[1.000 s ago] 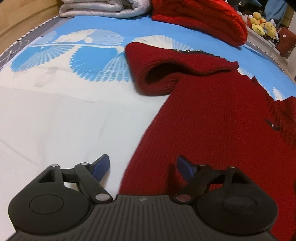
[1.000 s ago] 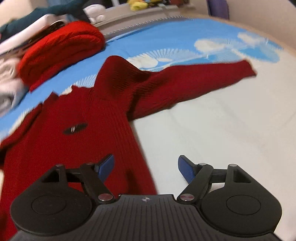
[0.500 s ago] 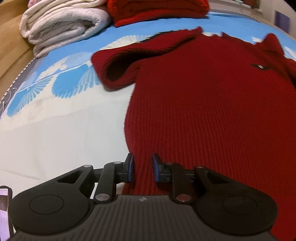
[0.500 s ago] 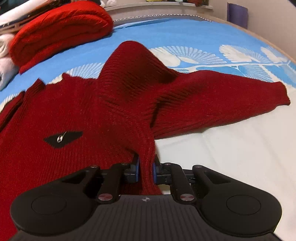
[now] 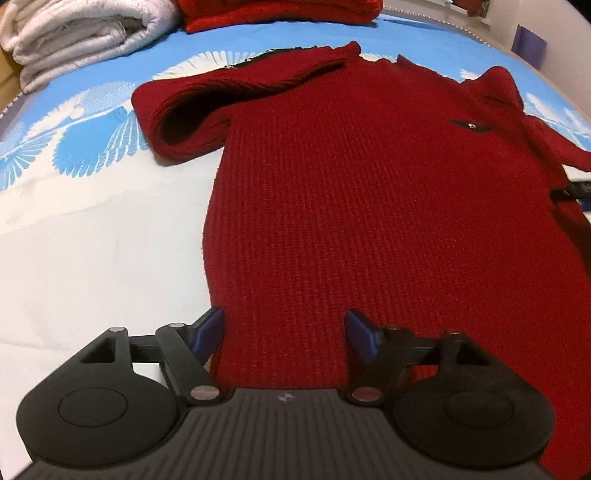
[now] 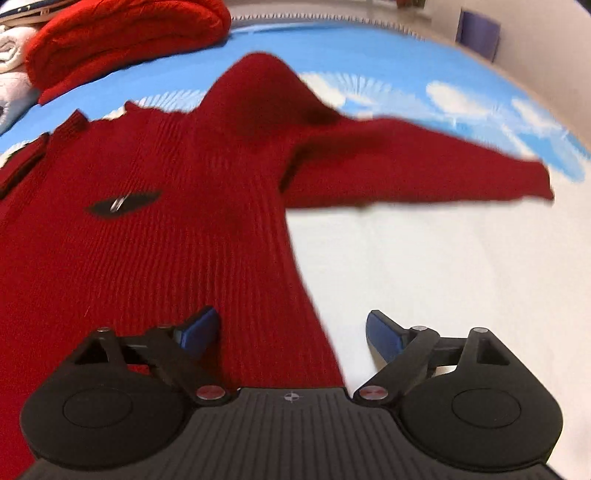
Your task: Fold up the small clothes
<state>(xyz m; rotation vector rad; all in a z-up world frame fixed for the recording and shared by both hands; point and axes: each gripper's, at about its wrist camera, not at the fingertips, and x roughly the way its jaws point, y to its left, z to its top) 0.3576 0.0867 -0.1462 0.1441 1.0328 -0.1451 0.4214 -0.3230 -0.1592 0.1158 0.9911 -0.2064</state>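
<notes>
A dark red knit sweater (image 5: 369,192) lies face up on the bed, with a small black chest patch (image 6: 123,201). Its one sleeve (image 5: 184,110) is doubled back at the upper left of the left wrist view. The other sleeve (image 6: 424,166) stretches out to the right in the right wrist view. My left gripper (image 5: 284,330) hangs over the sweater's lower left side edge; its jaws are opening, with knit between the blue pads but not pinched. My right gripper (image 6: 291,332) stands over the opposite side edge, its jaws also opening wide and off the fabric.
The bed sheet (image 5: 92,229) is white with a blue fan print. A folded white blanket (image 5: 74,33) and a folded bright red knit (image 6: 122,40) lie at the far end. A purple object (image 6: 478,31) stands by the wall at the back right.
Half a second ago both grippers were pinched on the sweater's side edges; now both have let go and spread apart. The sweater's body lies flat and straight.
</notes>
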